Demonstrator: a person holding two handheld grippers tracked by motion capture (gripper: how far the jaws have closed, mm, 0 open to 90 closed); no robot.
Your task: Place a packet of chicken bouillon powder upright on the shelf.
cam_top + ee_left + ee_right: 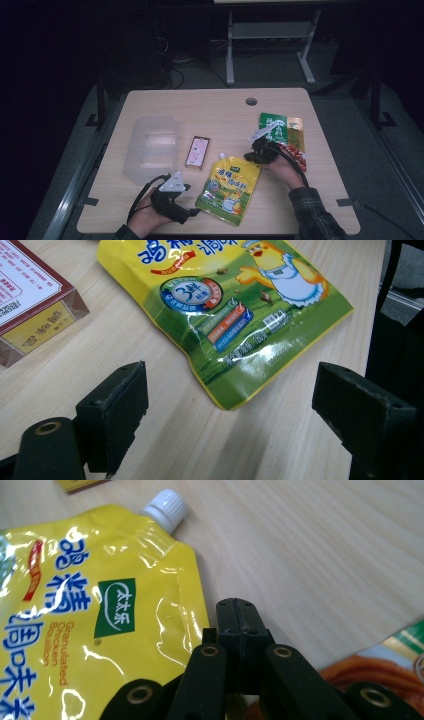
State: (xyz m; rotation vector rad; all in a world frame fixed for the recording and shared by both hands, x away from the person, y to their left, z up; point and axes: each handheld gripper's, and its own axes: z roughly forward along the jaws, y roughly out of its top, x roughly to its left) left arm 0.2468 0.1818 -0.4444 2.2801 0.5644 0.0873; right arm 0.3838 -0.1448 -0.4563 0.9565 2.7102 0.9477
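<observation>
Yellow spouted pouch [229, 187] lies flat at lower centre; left gripper [230, 405], jaws wide, should straddle its corner squarely; right gripper [239, 625] closed, empty.

The yellow spouted pouch [100, 620] carries large blue Chinese characters, a green badge with white characters, and the English words "Granulated Chicken Bouillon" running along its side. Lower down, a round seal on it shows a big "3". The small box [30, 305] bears fine print too small to read. The green packet [282, 127] shows pale Chinese characters.
</observation>
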